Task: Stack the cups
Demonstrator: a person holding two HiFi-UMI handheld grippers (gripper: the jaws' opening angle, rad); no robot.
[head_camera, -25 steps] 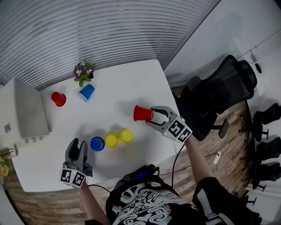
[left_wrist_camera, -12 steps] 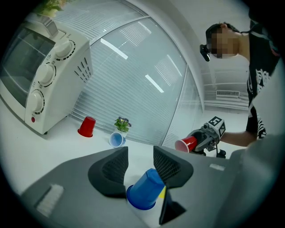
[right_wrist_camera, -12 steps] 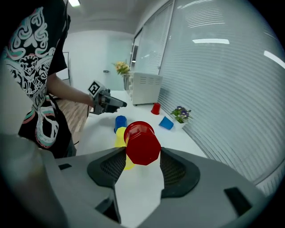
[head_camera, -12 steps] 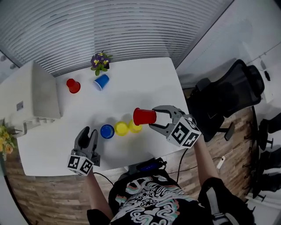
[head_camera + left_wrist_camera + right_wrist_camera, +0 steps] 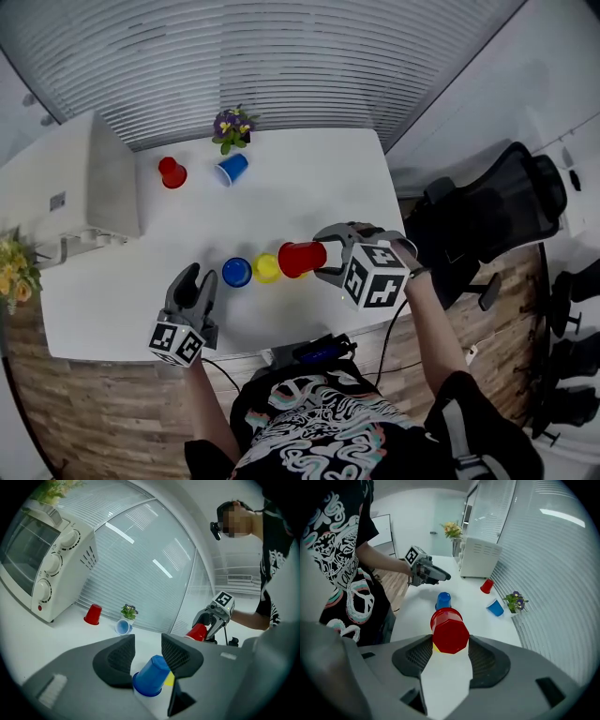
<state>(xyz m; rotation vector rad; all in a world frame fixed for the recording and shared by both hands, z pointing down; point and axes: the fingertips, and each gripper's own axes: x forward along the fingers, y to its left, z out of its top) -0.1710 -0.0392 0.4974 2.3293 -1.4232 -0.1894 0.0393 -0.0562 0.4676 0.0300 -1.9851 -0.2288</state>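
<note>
My right gripper (image 5: 322, 255) is shut on a red cup (image 5: 300, 259), held bottom-up and tilted above the table. The red cup (image 5: 449, 631) fills the gap between the pads, and a sliver of yellow shows just under it. On the table to its left stand a yellow cup (image 5: 266, 268) and a blue cup (image 5: 236, 272), both upside down. My left gripper (image 5: 192, 284) rests near the front edge, open and empty. Past its jaws stands the blue cup (image 5: 151, 676), not touching them.
At the back of the white table (image 5: 309, 178) stand another red cup (image 5: 172, 172), a blue cup on its side (image 5: 232, 168) and a small potted plant (image 5: 233, 125). A toaster oven (image 5: 94, 187) fills the left end. An office chair (image 5: 487, 216) stands to the right.
My right gripper has carried the red cup to the left, up to the row of yellow and blue cups; it now covers the right-hand yellow cup. The left gripper has stayed put.
</note>
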